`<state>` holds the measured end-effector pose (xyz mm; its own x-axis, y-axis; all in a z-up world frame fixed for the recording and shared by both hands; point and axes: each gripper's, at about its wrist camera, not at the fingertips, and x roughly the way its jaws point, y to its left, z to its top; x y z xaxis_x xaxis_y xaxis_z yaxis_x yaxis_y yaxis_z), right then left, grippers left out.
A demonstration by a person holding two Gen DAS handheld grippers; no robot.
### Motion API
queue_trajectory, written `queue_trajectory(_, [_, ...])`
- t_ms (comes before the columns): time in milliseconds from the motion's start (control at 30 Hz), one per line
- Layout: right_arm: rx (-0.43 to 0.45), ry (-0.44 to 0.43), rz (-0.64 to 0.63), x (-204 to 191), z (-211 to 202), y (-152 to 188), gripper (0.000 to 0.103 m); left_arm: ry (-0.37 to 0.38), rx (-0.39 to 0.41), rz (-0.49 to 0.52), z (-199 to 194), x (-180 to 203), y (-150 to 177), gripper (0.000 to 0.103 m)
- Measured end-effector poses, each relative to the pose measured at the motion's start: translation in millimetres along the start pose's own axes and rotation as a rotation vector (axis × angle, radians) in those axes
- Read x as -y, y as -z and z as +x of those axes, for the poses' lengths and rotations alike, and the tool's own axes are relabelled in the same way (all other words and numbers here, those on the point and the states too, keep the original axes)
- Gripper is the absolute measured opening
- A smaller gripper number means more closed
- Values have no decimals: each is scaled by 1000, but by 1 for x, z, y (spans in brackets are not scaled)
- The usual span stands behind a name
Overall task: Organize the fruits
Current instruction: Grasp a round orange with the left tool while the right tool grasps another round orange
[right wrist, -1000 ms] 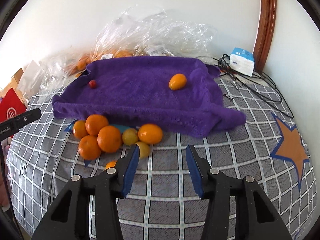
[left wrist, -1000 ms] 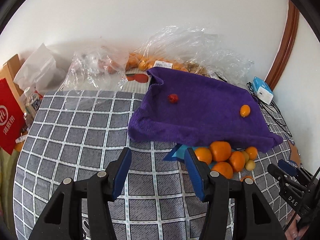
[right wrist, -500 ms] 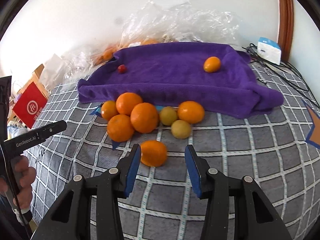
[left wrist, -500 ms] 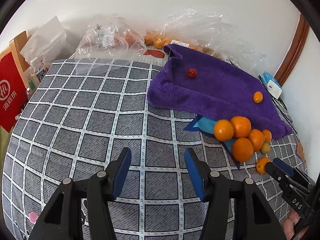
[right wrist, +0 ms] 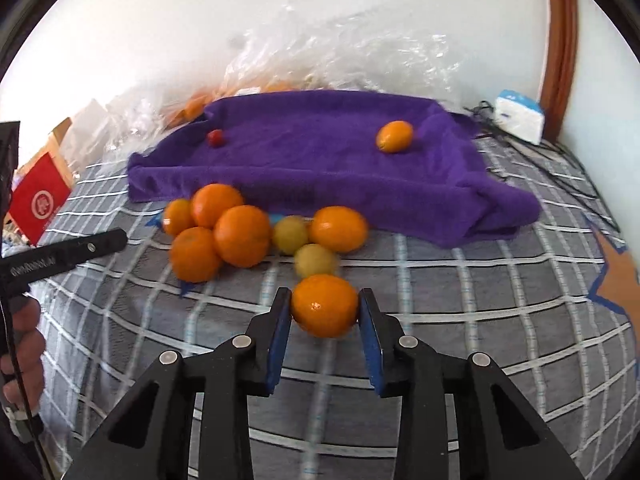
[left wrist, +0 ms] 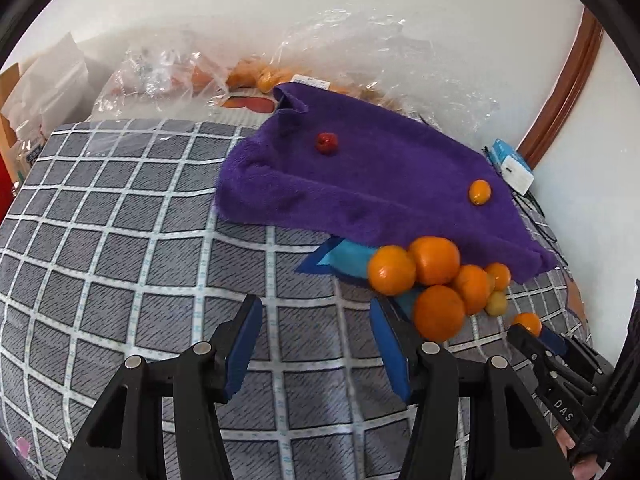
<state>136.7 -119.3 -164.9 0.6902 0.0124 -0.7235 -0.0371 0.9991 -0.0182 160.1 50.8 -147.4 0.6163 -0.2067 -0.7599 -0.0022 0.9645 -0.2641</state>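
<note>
A purple towel (right wrist: 328,160) lies on the checked cloth with a small red fruit (right wrist: 216,137) and a small orange fruit (right wrist: 394,136) on it. A pile of oranges (right wrist: 240,236) and two yellow-green fruits (right wrist: 291,234) lies in front of the towel. My right gripper (right wrist: 325,312) has its blue pads against both sides of one orange (right wrist: 325,305) on the cloth. My left gripper (left wrist: 316,340) is open and empty, above bare cloth left of the pile (left wrist: 432,280). The right gripper's tip (left wrist: 536,340) shows at the lone orange (left wrist: 527,323) in the left wrist view.
Clear plastic bags (left wrist: 360,48) with more oranges lie behind the towel by the wall. A white and blue box (right wrist: 519,114) and cables lie at the back right. A red box (right wrist: 40,196) stands at the left edge. An orange star patch (right wrist: 618,276) marks the cloth at right.
The right gripper has moved forward and closed its pads around the lone front orange. The left gripper has swung back toward the towel and fruit pile, still open.
</note>
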Motion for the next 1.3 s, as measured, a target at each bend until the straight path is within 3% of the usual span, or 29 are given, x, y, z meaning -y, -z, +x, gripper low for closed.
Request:
queue_trajectory(167, [-32, 3, 43, 28, 8, 2, 33, 75, 17, -2, 11, 19, -11, 54])
queue_trajectory(467, [-11, -6, 42, 30, 6, 5, 33, 66, -38, 38, 35, 38, -15, 47])
queue_trajectory(600, [-11, -9, 24, 28, 5, 6, 33, 76, -19, 34, 35, 41, -14, 43])
queue_trajectory(733, [-15, -37, 34, 31, 7, 6, 33, 82, -10, 26, 37, 39, -16, 32])
queue_trajectory(867, [-15, -45, 43, 31, 7, 6, 33, 96, -25, 21, 35, 36, -18, 31])
queue_trajectory(1033, [-14, -39, 39, 30, 7, 7, 33, 62, 20, 28, 7, 23, -14, 31])
queue_trajectory(1300, [-16, -33, 35, 29, 7, 6, 33, -59, 2, -24, -10, -13, 4, 31])
